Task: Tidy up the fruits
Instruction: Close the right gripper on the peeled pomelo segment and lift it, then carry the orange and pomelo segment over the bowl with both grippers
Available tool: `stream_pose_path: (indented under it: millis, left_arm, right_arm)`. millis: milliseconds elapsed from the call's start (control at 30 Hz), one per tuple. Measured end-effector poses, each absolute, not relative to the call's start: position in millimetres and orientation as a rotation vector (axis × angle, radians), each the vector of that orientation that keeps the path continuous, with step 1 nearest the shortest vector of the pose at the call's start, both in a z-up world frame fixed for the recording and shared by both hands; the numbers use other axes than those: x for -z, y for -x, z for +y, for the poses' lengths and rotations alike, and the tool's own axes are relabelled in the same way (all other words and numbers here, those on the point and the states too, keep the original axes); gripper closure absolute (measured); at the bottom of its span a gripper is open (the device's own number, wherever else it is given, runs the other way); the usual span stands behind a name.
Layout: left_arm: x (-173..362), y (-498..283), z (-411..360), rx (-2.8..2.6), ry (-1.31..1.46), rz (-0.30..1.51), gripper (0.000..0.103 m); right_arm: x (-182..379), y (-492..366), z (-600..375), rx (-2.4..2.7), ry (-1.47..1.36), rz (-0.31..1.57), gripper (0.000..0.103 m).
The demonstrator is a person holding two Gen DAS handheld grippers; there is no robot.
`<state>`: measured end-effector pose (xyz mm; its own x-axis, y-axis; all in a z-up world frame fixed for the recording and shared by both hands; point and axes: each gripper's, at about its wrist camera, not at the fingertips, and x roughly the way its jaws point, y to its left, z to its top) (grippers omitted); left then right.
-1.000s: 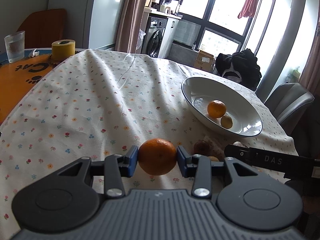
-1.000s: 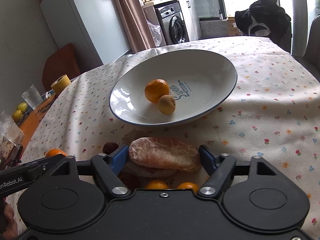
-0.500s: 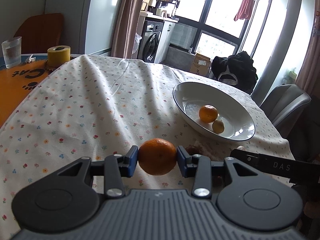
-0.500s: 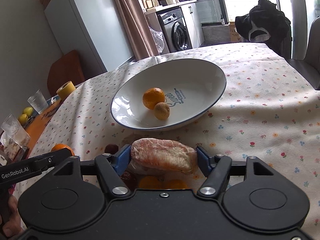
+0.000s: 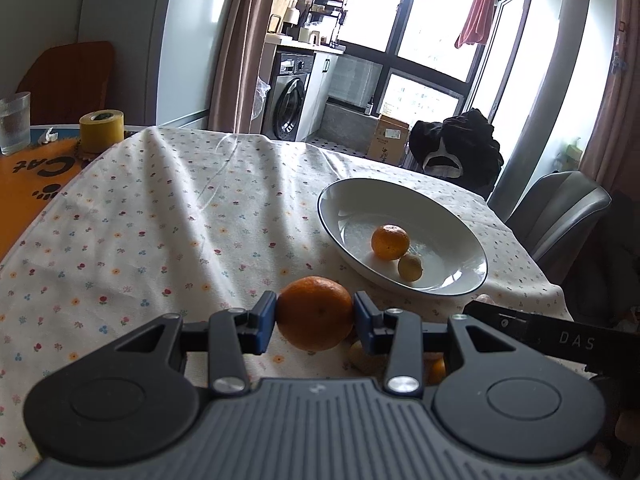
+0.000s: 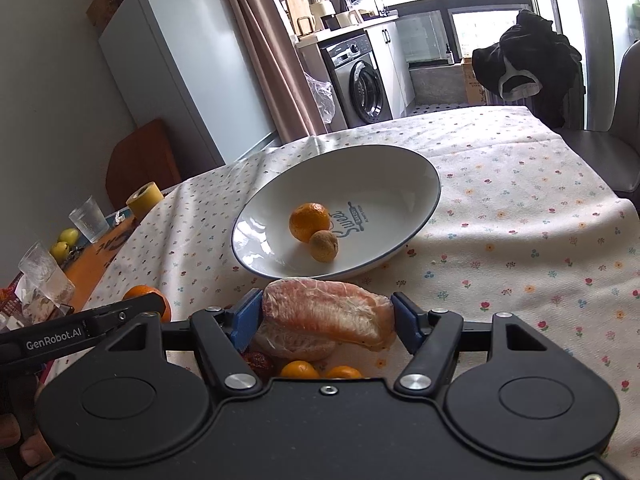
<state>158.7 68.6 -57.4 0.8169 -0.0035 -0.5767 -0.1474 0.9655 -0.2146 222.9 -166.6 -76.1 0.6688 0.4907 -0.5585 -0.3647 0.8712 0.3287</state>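
- Two grippers are loaded: the left gripper [image 5: 315,316] is clamped on an orange [image 5: 315,313], and the right gripper [image 6: 327,317] is clamped on a wrapped pomelo segment [image 6: 329,313], blue pads bearing on both ends of each
- Both loads hang above the flowered tablecloth [image 5: 168,216], short of the white bowl [image 6: 404,172]; judged step in hand is carrying them to the bowl
- Bowl lies at 1 o'clock from the left gripper and at 12 o'clock from the right gripper, near in both views
- Recommended: bring one gripper in at a time, clear the near rim, lower close to the bowl floor, then part the jaws; a drop from height would likely send the round fruit rolling
- Bowl already holds a second orange [image 6: 310,221] touching a small yellow-brown fruit [image 6: 323,245]; set new pieces on bare floor at 1 to 2 o'clock of these
- Pomelo segment: pink flesh, pale membrane, shiny film wrap, long and soft-looking; firm squeeze risks crushing
- Held orange: round, dimpled bright skin, no visible damage
- Remaining fruit [image 6: 300,369] lies under the right gripper at 6 o'clock, partly hidden
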Motion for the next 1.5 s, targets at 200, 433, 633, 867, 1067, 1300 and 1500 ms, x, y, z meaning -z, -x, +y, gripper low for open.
stream_pose_path:
  millis: [200, 433, 633, 867, 1067, 1300, 1500]
  left_arm:
    - [52, -168, 65, -0.070, 0.253, 0.596, 0.063]
    - [51, -181, 61, -0.063, 0.245, 0.603, 0.063]
    - [56, -185, 61, -0.065, 0.253, 0.610, 0.063]
    - [60, -186, 61, -0.066, 0.257, 0.619, 0.063]
    - [56, -190, 55, -0.054, 0.242, 0.610, 0.063]
    - [51, -199, 47, -0.040, 0.215, 0.601, 0.063]
    - [50, -213, 41, -0.025, 0.199, 0.605, 0.063]
  right_arm:
    - [70, -232, -170, -0.486, -0.192, 0.693, 0.085]
    - [75, -241, -174, -0.493, -0.199, 0.690, 0.079]
    - [91, -243, -174, -0.490, -0.185, 0.727, 0.074]
    - [96, -244, -179, -0.495, -0.206, 0.727, 0.087]
    - [84, -241, -183, -0.515, -0.211, 0.691, 0.088]
    - [74, -248, -187, -0.510, -0.218, 0.659, 0.088]
    - [66, -259, -191, -0.496, -0.225, 0.638, 0.087]
